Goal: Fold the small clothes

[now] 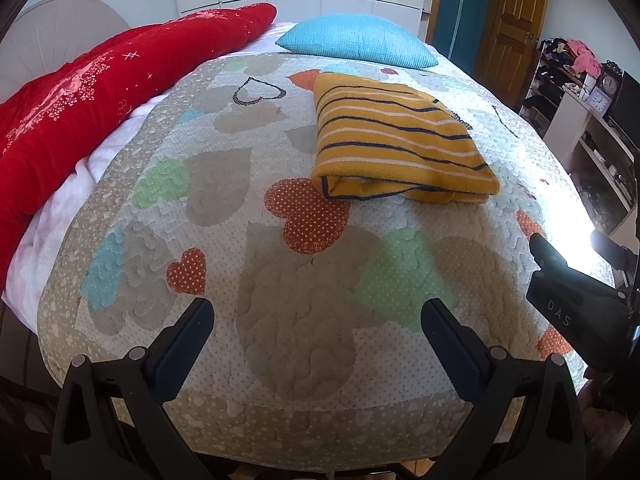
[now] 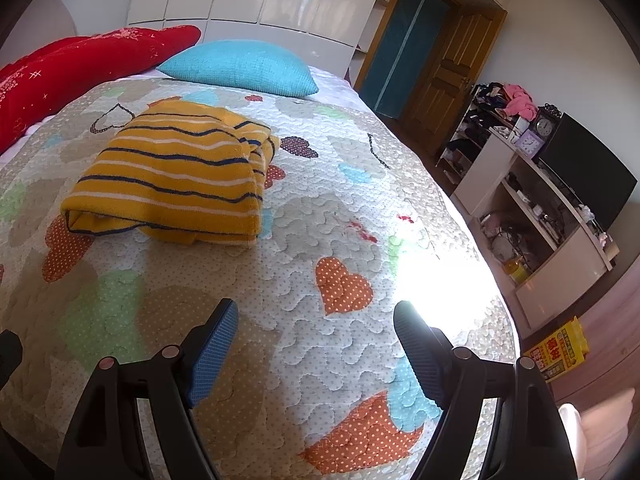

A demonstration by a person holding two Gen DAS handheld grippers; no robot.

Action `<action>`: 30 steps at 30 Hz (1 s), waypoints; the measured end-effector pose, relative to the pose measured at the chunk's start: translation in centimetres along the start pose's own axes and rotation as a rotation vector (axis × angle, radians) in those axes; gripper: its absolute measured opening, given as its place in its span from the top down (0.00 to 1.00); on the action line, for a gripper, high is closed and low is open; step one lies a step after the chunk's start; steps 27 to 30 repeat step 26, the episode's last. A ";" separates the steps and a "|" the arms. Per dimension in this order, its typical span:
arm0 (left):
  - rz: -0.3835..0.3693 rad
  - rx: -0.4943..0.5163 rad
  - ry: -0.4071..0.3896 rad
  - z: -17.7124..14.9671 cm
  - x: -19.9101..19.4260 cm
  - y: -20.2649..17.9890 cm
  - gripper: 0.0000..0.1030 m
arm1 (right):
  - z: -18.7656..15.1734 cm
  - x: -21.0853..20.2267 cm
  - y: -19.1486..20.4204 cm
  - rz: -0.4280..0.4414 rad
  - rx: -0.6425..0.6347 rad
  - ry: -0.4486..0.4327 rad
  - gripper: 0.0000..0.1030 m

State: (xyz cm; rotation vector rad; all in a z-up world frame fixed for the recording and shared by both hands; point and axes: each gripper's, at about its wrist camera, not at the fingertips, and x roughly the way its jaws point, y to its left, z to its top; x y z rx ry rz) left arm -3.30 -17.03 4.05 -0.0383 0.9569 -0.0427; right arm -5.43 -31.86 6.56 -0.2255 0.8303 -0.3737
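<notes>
A yellow garment with navy and white stripes (image 1: 396, 140) lies folded into a thick rectangle on the heart-patterned quilt (image 1: 280, 272). It also shows in the right wrist view (image 2: 176, 176), left of centre. My left gripper (image 1: 318, 312) is open and empty, held over the quilt well short of the garment. My right gripper (image 2: 316, 316) is open and empty, over the quilt to the right of the garment. The right gripper also shows in the left wrist view (image 1: 568, 284) at the right edge.
A turquoise pillow (image 1: 356, 40) lies behind the garment and a red blanket (image 1: 80, 92) runs along the bed's left side. The bed's right edge (image 2: 492, 280) drops to the floor. White shelves (image 2: 540, 208), a TV and a yellow box (image 2: 560, 348) stand at the right.
</notes>
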 end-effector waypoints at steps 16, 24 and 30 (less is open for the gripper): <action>-0.009 -0.021 0.022 -0.1 0.8 0.7 0.00 | -0.1 0.3 0.7 0.071 0.007 0.021 0.18; -0.010 -0.022 0.026 -0.2 1.2 1.0 0.00 | -0.1 0.5 1.3 0.092 0.000 0.034 0.17; -0.010 -0.022 0.024 -0.1 1.3 1.2 0.00 | -0.1 0.5 1.5 0.096 -0.003 0.036 0.17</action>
